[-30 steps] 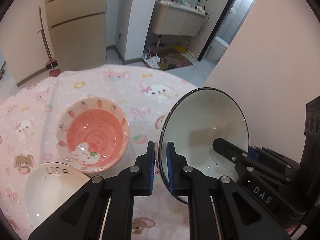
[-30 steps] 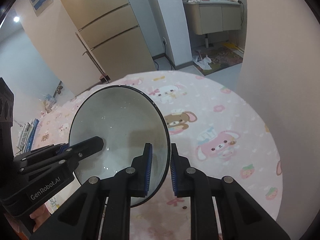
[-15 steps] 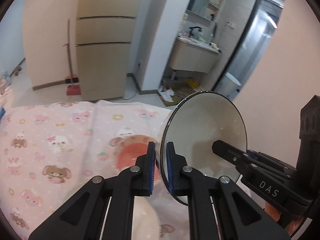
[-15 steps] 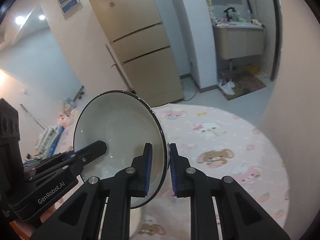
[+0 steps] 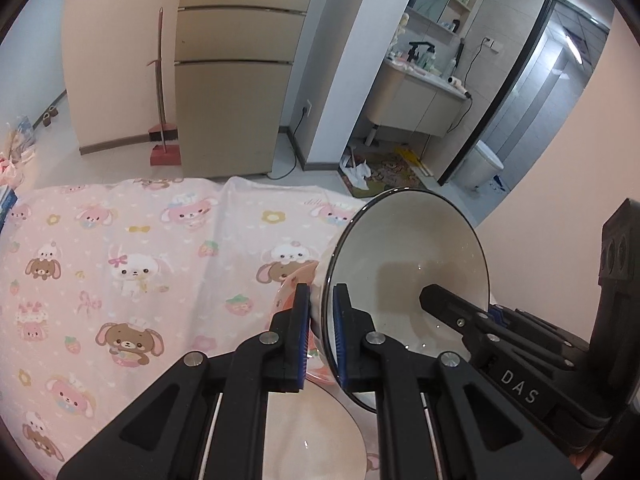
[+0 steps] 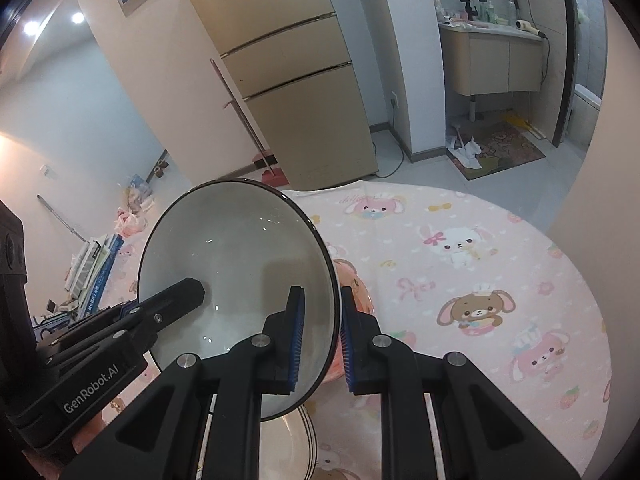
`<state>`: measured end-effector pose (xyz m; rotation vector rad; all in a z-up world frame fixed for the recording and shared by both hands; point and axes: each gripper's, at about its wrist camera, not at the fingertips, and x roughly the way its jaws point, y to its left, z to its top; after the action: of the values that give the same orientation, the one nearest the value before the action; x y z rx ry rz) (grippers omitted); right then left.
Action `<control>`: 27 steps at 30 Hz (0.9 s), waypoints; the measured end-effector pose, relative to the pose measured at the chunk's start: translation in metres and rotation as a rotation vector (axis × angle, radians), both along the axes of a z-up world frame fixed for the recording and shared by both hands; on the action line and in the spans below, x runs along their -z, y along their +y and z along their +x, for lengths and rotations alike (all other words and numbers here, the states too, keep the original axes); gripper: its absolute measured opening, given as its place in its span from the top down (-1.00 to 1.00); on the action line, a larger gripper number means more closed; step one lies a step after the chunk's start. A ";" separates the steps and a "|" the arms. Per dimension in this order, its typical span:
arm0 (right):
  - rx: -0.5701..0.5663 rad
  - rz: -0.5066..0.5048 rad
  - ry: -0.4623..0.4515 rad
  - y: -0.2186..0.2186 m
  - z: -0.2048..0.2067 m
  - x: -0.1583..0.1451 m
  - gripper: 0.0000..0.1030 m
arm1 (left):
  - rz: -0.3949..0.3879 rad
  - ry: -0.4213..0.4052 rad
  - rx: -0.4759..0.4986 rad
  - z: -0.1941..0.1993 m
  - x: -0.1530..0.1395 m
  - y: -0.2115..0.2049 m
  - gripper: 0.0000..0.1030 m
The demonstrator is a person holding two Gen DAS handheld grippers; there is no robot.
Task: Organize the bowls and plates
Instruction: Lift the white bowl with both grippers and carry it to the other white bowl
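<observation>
**A:** Give me the count.

**B:** From my two wrist feeds I make out three dishes. One grey bowl with a dark rim (image 5: 404, 256), tilted on edge and lifted over the table (image 5: 120, 240) with the pink cartoon cloth. One pink strawberry bowl (image 5: 286, 300), only a sliver showing behind my left fingers. One white dish (image 5: 316, 432) low in the picture, just under the grey bowl. Two grippers, both mine.

**A:** Where's the grey bowl against the tools?

**B:** Both are clamped on it. My left gripper (image 5: 320, 332) pinches the rim at the bowl's 7 o'clock edge in the left view, blue pads pressed either side of the wall. My right gripper (image 6: 320, 336) bites the opposite edge, at about 4 o'clock on the bowl in the right view.

**A:** And the others?

**B:** The pink bowl sits behind the grey one, at about 11 o'clock from the left gripper's tips; the white dish lies at 6 o'clock.
</observation>
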<state>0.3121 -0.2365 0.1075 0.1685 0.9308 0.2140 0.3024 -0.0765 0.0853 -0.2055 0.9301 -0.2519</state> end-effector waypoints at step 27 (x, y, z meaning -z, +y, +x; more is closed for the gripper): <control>0.028 -0.110 0.190 0.014 0.040 0.073 0.64 | 0.134 0.224 0.038 0.041 0.070 -0.010 0.82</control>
<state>0.3525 -0.2226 0.0346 0.1012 1.1260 0.1218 0.3436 -0.0864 0.0153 -0.0930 1.1694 -0.2035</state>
